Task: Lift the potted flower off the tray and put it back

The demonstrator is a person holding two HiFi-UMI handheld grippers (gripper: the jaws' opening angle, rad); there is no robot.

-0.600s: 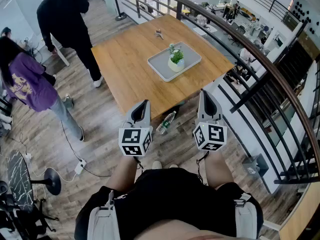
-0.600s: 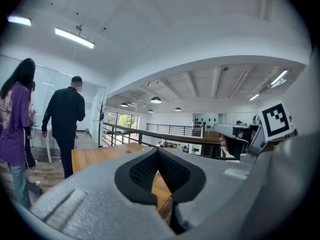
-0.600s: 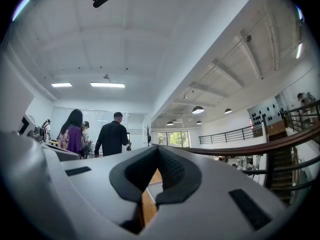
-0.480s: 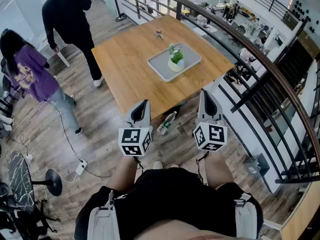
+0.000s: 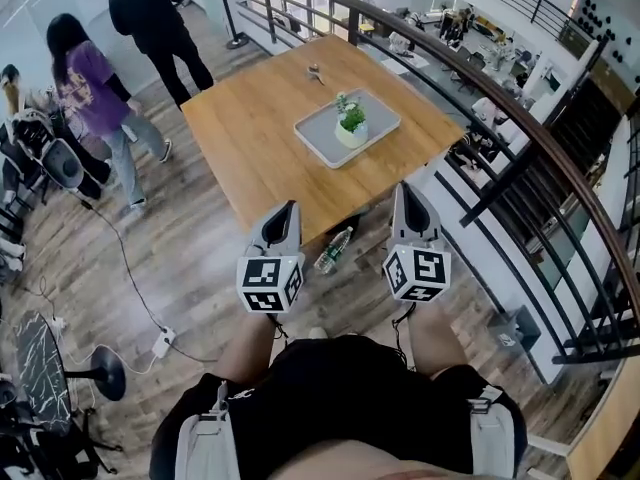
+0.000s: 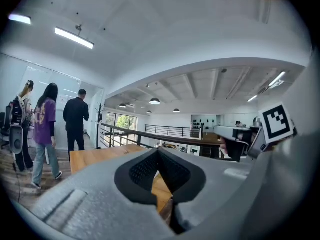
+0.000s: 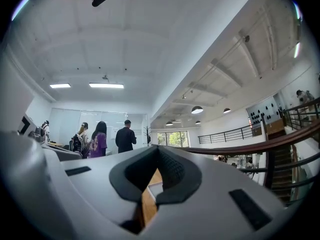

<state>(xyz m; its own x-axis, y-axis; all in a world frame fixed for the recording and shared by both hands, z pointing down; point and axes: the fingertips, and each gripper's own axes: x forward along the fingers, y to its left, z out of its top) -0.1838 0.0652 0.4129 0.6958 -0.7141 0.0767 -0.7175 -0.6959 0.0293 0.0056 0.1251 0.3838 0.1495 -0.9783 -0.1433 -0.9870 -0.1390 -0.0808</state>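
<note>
Square wooden table carries grey rimmed tray with potted flower; left gripper, right gripper closed, empty

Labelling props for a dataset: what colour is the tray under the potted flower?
It is a light grey rectangular tray, clearest in the head view.

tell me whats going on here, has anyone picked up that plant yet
Not yet. Someone stands short of the wooden table, holding the left gripper and right gripper roughly level, fingers closed on nothing. The potted flower sits upright in the grey tray on the table, untouched. A person in black and a person in purple are off past the table's left side.
</note>
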